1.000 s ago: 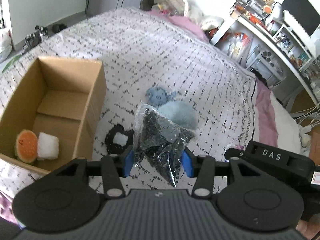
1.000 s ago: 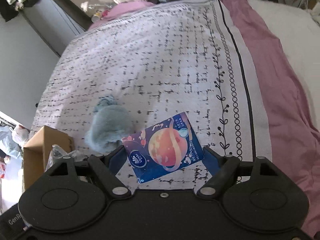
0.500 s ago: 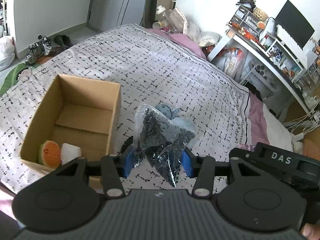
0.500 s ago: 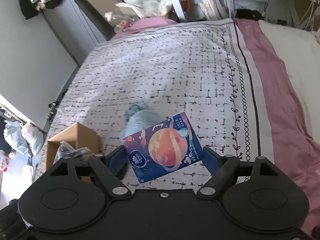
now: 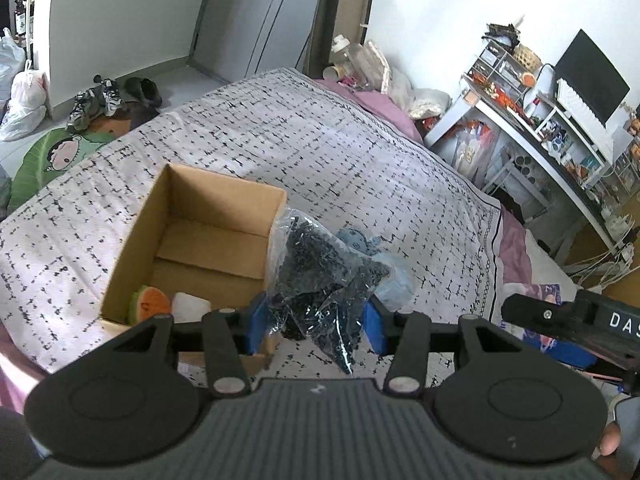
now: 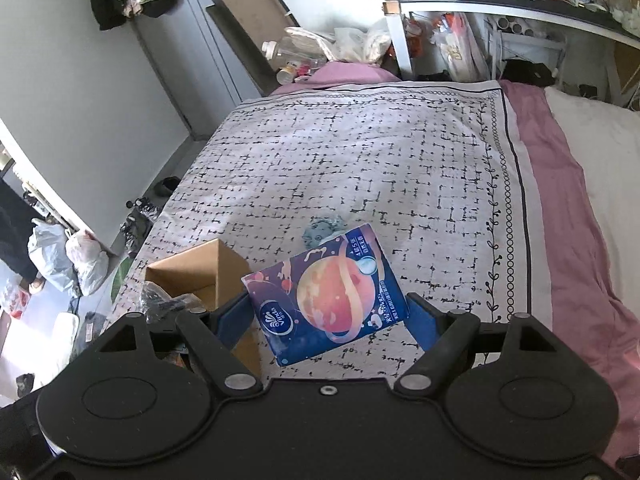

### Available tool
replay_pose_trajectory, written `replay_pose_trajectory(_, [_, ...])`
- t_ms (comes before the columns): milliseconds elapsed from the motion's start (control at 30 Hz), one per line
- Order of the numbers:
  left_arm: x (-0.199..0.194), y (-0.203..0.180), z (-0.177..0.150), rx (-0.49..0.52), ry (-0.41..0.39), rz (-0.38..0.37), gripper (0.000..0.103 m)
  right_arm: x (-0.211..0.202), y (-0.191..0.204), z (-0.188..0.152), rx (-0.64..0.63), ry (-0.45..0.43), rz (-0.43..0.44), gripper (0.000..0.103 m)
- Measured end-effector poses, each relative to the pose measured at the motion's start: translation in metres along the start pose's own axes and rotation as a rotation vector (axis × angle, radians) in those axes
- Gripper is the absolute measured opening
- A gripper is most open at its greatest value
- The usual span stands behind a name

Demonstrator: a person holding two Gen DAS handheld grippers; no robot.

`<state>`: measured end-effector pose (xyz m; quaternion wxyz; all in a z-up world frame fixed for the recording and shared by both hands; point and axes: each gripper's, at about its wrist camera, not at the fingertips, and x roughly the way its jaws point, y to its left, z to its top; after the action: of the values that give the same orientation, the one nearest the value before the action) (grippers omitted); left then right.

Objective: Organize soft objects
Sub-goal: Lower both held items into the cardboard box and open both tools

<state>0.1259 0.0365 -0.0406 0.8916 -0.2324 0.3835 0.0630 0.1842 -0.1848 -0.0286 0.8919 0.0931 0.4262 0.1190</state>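
Note:
My left gripper point(image 5: 316, 320) is shut on a clear plastic bag of dark fabric point(image 5: 320, 276) and holds it above the bed, just right of an open cardboard box point(image 5: 216, 216). The box holds an orange-and-green plush slice point(image 5: 149, 304) and a white soft piece point(image 5: 191, 305). A light blue plush toy point(image 5: 390, 276) lies on the bed behind the bag. My right gripper point(image 6: 328, 316) is shut on a blue tissue pack with a planet print point(image 6: 328, 294), above the bed. The box point(image 6: 200, 272) and the blue plush point(image 6: 320, 230) also show in the right wrist view.
The bed has a white black-patterned cover point(image 5: 320, 152) with a pink sheet point(image 6: 568, 184) at its right. A cluttered desk with shelves point(image 5: 540, 120) stands beyond the bed. Shoes point(image 5: 100, 96) and bags point(image 5: 20, 100) lie on the floor at left.
Both grippers have risen and pulled back from the bed with their loads. The left gripper has shifted left, so the box now sits nearer the bag.

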Motion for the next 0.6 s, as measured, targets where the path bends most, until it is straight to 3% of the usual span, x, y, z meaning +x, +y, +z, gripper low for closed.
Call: replay_pose_trajectory(600, [0.006, 0.065, 0.015, -0.065, -0.004, -0.026, 0.049, 0.016, 0.067, -0.005, -0.108, 0.021, 0.007, 0.079])
